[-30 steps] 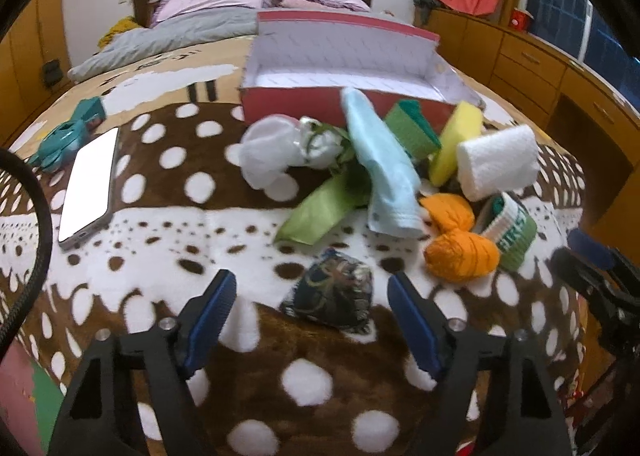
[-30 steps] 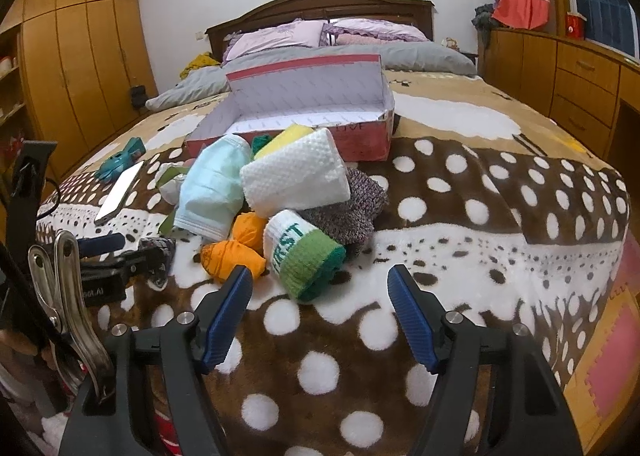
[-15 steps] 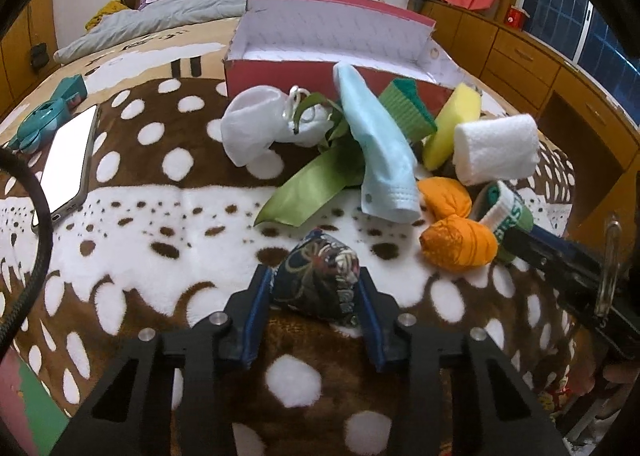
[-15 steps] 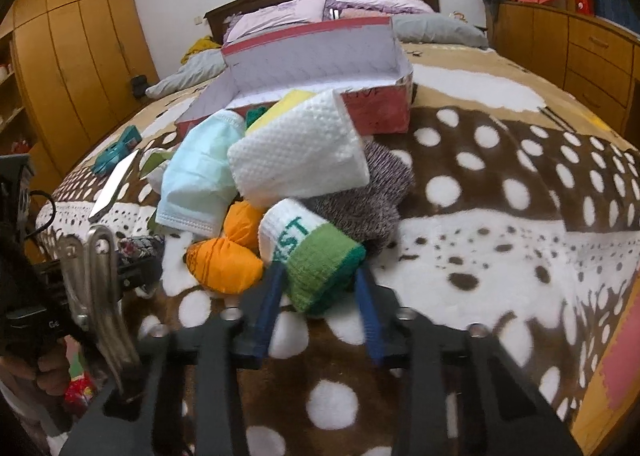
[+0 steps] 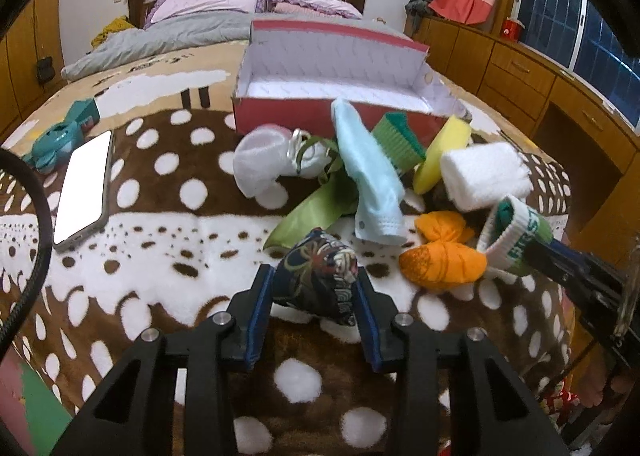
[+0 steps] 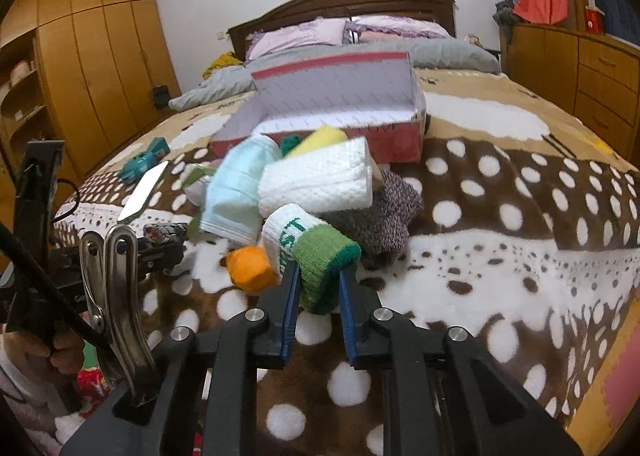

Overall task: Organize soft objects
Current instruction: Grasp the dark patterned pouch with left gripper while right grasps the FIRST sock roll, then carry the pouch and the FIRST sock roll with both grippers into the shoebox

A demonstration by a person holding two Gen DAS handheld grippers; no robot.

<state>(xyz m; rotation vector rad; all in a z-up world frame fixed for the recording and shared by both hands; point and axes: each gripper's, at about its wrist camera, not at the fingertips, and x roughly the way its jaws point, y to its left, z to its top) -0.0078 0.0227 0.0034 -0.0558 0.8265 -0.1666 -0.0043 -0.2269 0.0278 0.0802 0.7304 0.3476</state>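
Both of our grippers are loaded. Left gripper [image 5: 316,292]: jaws clamped on the dark patterned pouch [image 5: 320,276], pinched at its sides and bulging between the blue pads, low over the spotted blanket [image 5: 160,256]. Whether it is lifted clear of the pile we cannot tell.

Right gripper [image 6: 318,288]: jaws closed on the green end of the green-and-white knit cuff [image 6: 308,252], white lettered end pointing away toward the heap. Gripping the near end probably keeps the pads clear of the orange bundle [image 6: 250,268] just beside it.

Remaining soft things sit heaped just in front of the red box [image 5: 332,95]: white towel roll [image 6: 316,179], pale blue cloth [image 5: 370,175], green ribbon [image 5: 316,203], white sock [image 5: 260,165], yellow sponge [image 5: 444,151], grey knit piece [image 6: 380,215]. Box is open, lid flap upright behind, interior bare as far as we see, likely the destination. Phone [image 5: 82,187] and teal tool [image 5: 60,135] lie well apart to the left.

Judgement: sorting barely begun; both items need carrying over the heap to the box.
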